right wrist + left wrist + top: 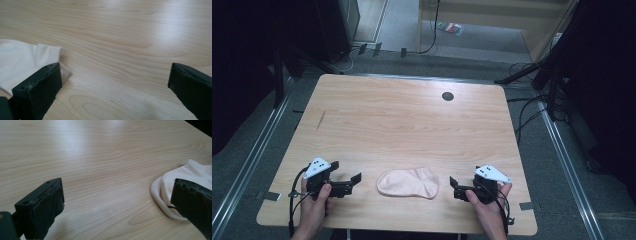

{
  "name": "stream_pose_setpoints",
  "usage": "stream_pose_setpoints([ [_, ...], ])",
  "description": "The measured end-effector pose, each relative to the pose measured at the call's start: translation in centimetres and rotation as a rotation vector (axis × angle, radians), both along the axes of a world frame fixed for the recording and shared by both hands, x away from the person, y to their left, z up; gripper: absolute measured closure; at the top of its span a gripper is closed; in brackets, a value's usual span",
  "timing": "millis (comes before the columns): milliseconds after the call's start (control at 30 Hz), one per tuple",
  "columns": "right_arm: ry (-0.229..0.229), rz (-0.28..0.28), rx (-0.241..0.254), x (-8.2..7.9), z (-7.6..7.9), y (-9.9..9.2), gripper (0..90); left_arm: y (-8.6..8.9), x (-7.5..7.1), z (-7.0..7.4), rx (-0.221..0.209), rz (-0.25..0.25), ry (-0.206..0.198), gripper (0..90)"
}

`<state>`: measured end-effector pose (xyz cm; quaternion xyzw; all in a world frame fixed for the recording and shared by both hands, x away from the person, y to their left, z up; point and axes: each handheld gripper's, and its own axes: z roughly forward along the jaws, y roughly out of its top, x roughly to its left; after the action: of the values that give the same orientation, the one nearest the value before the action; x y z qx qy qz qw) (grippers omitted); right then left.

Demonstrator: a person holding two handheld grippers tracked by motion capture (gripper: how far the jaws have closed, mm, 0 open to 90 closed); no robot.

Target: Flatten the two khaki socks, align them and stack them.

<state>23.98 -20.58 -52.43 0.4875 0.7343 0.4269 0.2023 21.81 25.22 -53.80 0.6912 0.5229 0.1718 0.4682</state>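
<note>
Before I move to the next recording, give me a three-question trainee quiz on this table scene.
1. True or false: the left gripper is shut on the sock.
2. Where does the sock lie? A) at the far edge of the table B) between the two grippers, near the person's edge C) on the floor
3. Fill in: the jaws of the right gripper stand ____ , with nothing between them.

Key: 1 false, its jaws are open and empty. 2 B. 3 open.
</note>
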Motion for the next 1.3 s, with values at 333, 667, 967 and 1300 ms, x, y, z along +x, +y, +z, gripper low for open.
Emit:
stream_pose_setpoints([
  [333,0.004,-0.078,-0.017,-0.4,-0.8,-4.2,0.0,3.8,-0.6,-0.5,0.029,0.076,-0.001,0.0],
  [667,0.019,-0.152,-0.011,-1.0,-1.4,-8.0,0.0,7.1,-1.6,-1.0,0.068,0.09,-0.007,0.0],
  [967,0.025,-0.219,-0.022,-1.5,-1.9,-11.2,0.0,10.0,-2.1,-0.9,0.116,0.155,-0.019,0.0],
  [1300,0.038,-0.276,0.029,-1.8,-2.1,-13.6,0.0,12.7,-1.8,-1.3,0.06,0.212,-0.013,0.0],
])
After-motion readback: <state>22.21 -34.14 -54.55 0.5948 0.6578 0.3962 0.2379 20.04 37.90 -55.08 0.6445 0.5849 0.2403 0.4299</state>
